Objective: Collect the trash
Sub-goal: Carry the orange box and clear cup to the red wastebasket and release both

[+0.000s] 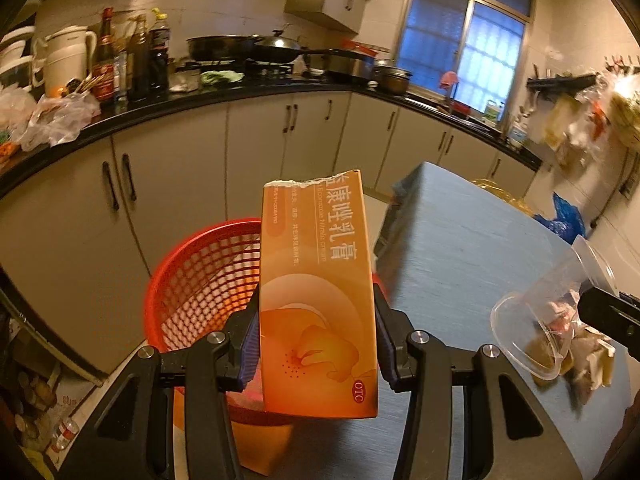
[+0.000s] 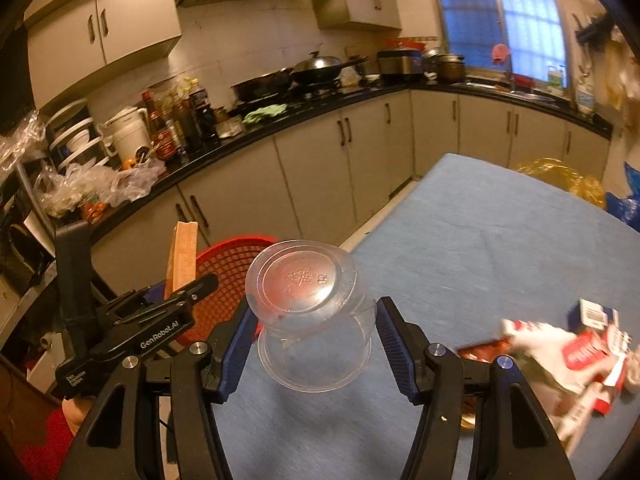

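Both tongs are gripping trash. My left gripper point(image 1: 316, 332) is clamping an orange medicine carton point(image 1: 316, 292) by its long side faces, with the torn top end pointing away from me; my right gripper point(image 2: 314, 336) is squeezing a clear plastic cup point(image 2: 308, 308), its base facing the camera and its rim toward the table.

Handling, as I am judging it: the carton is looking light and probably empty, stiff along its edges but ready to crush on its broad faces, so holding it low across the narrow sides is suiting it. The cup is looking thin, slick and springy; a grip across the wall near the rim is likely to bow it, so gentle pressure is wiser.

Just beyond the carton, a red mesh basket point(image 1: 200, 280) is standing on the floor beside the table, the likely bin for both pieces. More litter, a heap of red-and-white wrappers point(image 2: 576, 356), is lying on the blue tablecloth point(image 2: 480, 240) to my right.

Farther off, a black countertop point(image 1: 200, 100) is curving round cream cabinets point(image 1: 168, 168), carrying bottles, a kettle and woks, and a window point(image 1: 460, 40) is glowing blue at the back.
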Motion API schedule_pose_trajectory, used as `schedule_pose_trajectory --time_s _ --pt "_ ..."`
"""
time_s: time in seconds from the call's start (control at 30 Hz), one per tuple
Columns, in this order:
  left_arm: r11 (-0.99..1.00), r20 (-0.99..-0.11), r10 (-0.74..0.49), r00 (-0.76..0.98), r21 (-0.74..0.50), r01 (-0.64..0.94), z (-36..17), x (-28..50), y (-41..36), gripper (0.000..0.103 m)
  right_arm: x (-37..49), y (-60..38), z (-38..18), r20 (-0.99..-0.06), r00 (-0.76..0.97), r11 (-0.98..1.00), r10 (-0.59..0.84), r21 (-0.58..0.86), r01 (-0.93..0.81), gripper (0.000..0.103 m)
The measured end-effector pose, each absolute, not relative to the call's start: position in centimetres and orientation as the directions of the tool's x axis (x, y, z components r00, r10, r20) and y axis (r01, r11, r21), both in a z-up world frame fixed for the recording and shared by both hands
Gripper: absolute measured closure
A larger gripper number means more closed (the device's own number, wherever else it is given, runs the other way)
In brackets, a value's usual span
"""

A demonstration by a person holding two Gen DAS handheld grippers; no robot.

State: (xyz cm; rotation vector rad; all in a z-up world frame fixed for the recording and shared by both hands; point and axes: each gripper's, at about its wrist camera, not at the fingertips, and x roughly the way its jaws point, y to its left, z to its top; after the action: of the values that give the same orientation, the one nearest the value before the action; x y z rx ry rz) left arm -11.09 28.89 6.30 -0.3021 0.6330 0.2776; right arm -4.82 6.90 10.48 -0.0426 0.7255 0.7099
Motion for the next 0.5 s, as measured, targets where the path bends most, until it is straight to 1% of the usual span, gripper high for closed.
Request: schedule_pose_trajectory --time_s 0.5 --pt "0.892 -0.671 0.18 0.72 -0.198 -0.407 3.3 -9.7 34.3 0.056 0.1 16.1 7.8 -0.69 0.39 0.717 0.609 0.268 -0.644 0.037"
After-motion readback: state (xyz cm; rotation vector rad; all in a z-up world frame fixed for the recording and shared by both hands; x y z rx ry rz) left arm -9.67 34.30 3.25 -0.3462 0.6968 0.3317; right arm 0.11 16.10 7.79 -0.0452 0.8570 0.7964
